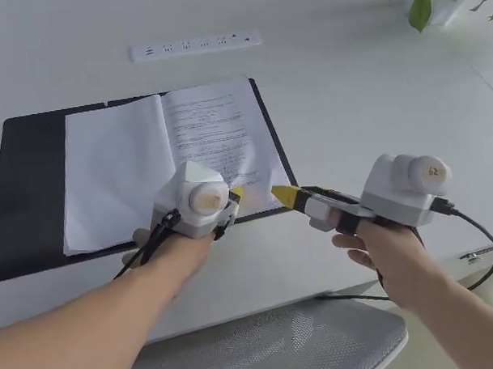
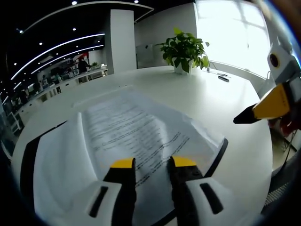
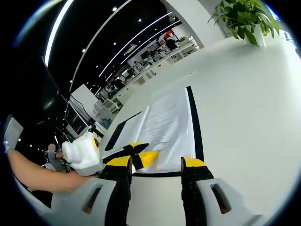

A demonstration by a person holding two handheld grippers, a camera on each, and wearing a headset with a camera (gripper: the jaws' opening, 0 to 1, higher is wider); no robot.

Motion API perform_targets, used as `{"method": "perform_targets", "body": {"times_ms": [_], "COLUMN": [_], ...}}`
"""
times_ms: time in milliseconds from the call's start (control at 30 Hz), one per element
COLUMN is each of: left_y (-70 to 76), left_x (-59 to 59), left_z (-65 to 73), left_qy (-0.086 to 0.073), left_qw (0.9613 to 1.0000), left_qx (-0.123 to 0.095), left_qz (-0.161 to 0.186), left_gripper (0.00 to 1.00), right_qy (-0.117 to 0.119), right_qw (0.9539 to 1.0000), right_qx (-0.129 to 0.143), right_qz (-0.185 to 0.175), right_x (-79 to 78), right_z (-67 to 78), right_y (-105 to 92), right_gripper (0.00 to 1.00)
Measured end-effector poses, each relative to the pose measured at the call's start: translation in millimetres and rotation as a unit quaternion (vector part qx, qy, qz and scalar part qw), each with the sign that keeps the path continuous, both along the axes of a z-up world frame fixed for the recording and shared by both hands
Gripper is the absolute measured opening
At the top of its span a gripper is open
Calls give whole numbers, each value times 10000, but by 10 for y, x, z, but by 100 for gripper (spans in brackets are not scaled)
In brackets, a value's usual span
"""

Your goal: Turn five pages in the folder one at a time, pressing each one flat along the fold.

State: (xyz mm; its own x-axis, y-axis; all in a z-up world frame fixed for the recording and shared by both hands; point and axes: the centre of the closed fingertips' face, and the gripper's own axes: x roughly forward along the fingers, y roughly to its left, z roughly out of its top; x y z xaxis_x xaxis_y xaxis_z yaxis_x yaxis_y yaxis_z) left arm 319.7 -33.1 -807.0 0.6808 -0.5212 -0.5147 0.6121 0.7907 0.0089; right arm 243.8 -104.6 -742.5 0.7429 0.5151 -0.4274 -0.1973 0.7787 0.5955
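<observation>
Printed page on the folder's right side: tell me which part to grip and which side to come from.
Grip the printed page at its free lower right corner, coming in from the right. Its left edge runs into the fold, so likely only the outer edge can lift, and the open right gripper sits beside that corner.

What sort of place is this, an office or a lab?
Most likely an open-plan office: a large white table with a power strip, a potted plant, and rows of desks beyond under strip ceiling lights.
</observation>
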Motion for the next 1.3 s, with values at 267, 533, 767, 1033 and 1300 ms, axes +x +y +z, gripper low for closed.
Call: {"method": "perform_targets", "body": {"times_ms": [267,533,767,1033,1300], "left_y": [-26,-31,-31,-18,8], "left_x": [-9,-10,-6,4,-60], "left_z": [-7,-8,-5,4,15], "left_qy": [79,106,127,212,314], "left_qw": [10000,9999,9999,9997,9995], "left_qx": [-51,-85,-82,-76,-95], "left_qz": [17,29,19,3,-3], "left_gripper": [22,21,20,18,19], "right_qy": [4,341,562,449,499], "right_qw": [9999,9992,9977,9974,9966], "right_qx": [-125,127,244,384,471], "right_qz": [73,-158,-275,-402,-457], "right_x": [149,319,326,316,305], "right_z": [-55,-229,-311,-240,-218], "right_y": [-7,-18,-33,25,45], "right_gripper": [40,38,0,0,0]}}
